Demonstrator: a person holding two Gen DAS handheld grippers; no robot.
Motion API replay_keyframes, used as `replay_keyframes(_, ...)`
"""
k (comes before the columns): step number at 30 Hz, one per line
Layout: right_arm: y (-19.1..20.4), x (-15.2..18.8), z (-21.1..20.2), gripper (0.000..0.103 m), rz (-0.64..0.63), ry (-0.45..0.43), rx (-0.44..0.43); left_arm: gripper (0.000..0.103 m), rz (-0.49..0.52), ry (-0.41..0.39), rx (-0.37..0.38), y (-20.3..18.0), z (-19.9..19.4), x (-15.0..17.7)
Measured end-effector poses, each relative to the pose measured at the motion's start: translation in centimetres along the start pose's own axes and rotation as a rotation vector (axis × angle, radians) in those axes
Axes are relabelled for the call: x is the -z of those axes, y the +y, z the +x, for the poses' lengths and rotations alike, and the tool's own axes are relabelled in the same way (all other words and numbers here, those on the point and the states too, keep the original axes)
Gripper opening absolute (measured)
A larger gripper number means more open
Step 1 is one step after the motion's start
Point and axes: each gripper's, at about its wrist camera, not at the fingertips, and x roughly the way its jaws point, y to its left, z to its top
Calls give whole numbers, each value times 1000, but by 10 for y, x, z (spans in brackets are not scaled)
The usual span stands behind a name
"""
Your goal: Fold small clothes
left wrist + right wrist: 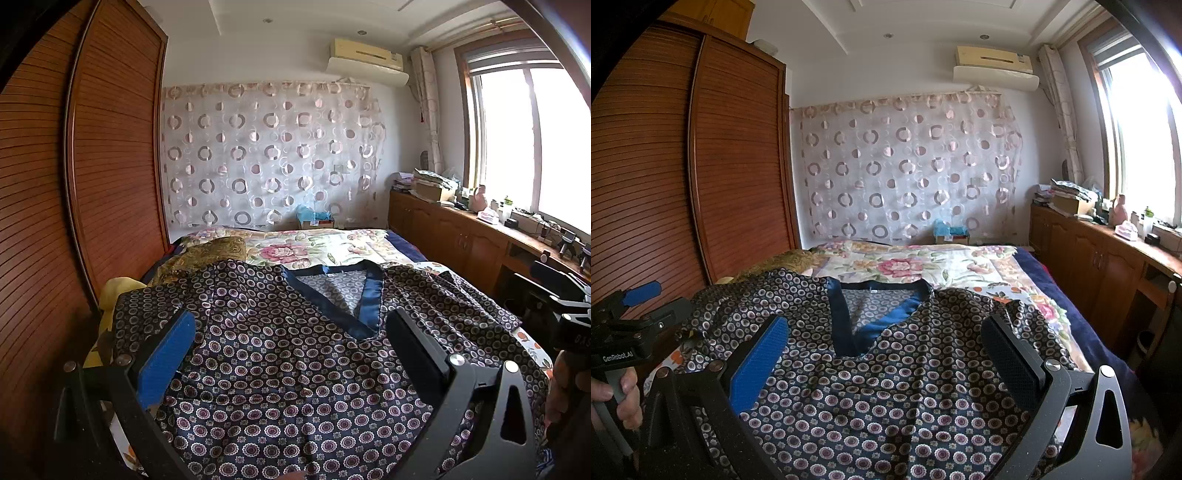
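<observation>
Satiny, dark, ring-printed cloth with a blue V-neck band (369, 306): the top (280, 362) lies spread face-up on the bed (332, 243), neckline toward the far wall, sleeves out to either side of the neckline. It looks thin, light and limp, probably slippery, so a pinch at a shoulder seam or sleeve edge beside that neckline should hold better than a flat patch. Left gripper (291, 343) and right gripper (886, 350) hover above it, jaws wide apart, empty.
</observation>
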Motion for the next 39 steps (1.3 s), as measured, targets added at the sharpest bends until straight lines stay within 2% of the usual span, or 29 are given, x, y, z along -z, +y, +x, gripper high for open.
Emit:
replay_keyframes(8, 1, 0, 2, 103, 0, 5, -8, 103, -2, 7, 1, 2, -2, -1)
replay_keyframes(17, 3, -2, 20, 103, -20, 32, -37, 103, 3, 45, -13, 32, 11, 5)
replay_keyframes(28, 11, -6, 56, 103, -63, 77, -87, 103, -4, 158, -67, 89, 40, 30)
replay_keyframes(35, 15, -8, 72, 103, -79, 124, -131, 103, 0, 233, -131, 129, 56, 46)
replay_keyframes(39, 20, -6, 76, 103, -92, 151, -151, 103, -20, 271, -122, 152, 65, 53)
